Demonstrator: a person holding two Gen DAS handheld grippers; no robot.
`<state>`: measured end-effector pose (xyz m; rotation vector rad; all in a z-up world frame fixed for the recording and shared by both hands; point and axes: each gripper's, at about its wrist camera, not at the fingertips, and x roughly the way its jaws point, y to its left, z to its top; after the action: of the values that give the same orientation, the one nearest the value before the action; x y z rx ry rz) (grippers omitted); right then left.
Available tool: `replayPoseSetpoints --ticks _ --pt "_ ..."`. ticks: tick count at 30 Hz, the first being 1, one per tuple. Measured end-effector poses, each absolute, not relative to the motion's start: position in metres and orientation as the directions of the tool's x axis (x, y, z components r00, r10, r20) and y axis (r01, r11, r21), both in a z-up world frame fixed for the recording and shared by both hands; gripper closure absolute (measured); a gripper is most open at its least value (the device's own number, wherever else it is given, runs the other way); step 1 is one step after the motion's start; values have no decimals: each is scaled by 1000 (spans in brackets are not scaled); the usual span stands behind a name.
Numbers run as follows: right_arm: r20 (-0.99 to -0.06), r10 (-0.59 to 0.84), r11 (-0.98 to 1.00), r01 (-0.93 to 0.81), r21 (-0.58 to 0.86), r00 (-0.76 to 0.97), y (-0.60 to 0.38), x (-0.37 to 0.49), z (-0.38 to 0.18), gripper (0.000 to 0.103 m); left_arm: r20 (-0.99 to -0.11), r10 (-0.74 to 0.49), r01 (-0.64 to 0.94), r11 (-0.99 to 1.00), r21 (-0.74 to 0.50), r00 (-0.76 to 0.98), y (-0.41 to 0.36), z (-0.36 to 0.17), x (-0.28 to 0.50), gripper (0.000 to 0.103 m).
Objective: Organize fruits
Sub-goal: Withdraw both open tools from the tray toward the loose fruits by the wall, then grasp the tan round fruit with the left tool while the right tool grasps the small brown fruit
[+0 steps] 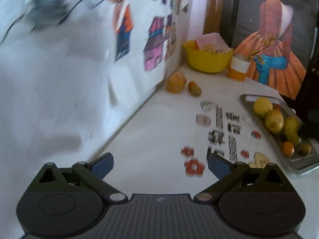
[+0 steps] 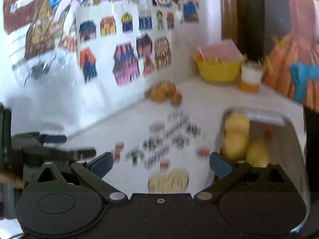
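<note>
Blurred view: right gripper (image 2: pixel 161 164) jaws spread empty, yellow fruits (image 2: pixel 236 137) apparently in tray (image 2: pixel 295 131).

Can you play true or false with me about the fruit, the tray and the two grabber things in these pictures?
1. The left hand-held gripper is open and holds nothing. True.
2. The metal tray has no fruit in it. False: it holds several pieces, among them a yellow lemon and a small orange fruit.
3. Two fruits lie on the table by the wall, outside the tray. True: a big orange-yellow fruit and a smaller one beside it.
4. The yellow bowl stands inside the tray. False: it stands on the table at the far corner, apart from the tray.
5. The right hand-held gripper is squeezing a lemon. False: it is open and empty.
</note>
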<state>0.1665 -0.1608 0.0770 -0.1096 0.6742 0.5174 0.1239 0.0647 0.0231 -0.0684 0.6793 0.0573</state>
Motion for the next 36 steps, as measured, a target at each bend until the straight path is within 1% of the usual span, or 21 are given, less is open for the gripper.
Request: replayPoseSetpoints --ticks 4,6,9,11,14,18,20,24,29,30,33,34,36 --pt "-623 429 860 -506 61 654 -150 219 109 1 -580 45 -26 999 41 813 53 49 148 0" --pt "-617 454 852 -515 92 642 -147 245 122 1 -554 53 -4 996 88 831 45 60 163 0" --pt "-623 477 848 -511 140 620 -146 288 124 1 -513 62 14 990 141 856 33 68 189 0" --pt "-643 494 832 -533 154 585 -142 317 114 1 -503 55 30 987 159 862 27 65 208 0" --pt "-669 508 810 -566 155 543 -137 350 86 1 -535 61 52 980 194 842 20 52 236 0" --pt "-700 514 799 -573 181 496 -136 386 43 1 -526 105 62 955 290 844 12 33 264 0" --pt "-703 532 791 -572 215 472 -137 399 26 2 -515 120 66 942 328 849 9 24 276 1" --pt "-685 582 755 -604 255 439 -136 417 6 6 -511 130 78 928 365 850 4 9 292 5" --pt "-677 616 712 -652 260 403 -130 426 -9 15 -482 163 88 885 456 861 -6 -10 306 11" --pt "-679 617 709 -657 257 399 -129 427 -12 16 -485 164 89 885 457 859 -6 -12 308 14" --pt "-692 609 705 -663 250 386 -122 432 -21 24 -500 203 71 877 475 842 -7 -19 320 23" --pt "-699 603 709 -660 248 385 -120 434 -23 28 -502 219 64 871 487 837 -7 -21 325 27" --pt "-705 596 719 -646 256 384 -117 439 -27 35 -506 231 59 868 493 831 -6 -25 331 31"
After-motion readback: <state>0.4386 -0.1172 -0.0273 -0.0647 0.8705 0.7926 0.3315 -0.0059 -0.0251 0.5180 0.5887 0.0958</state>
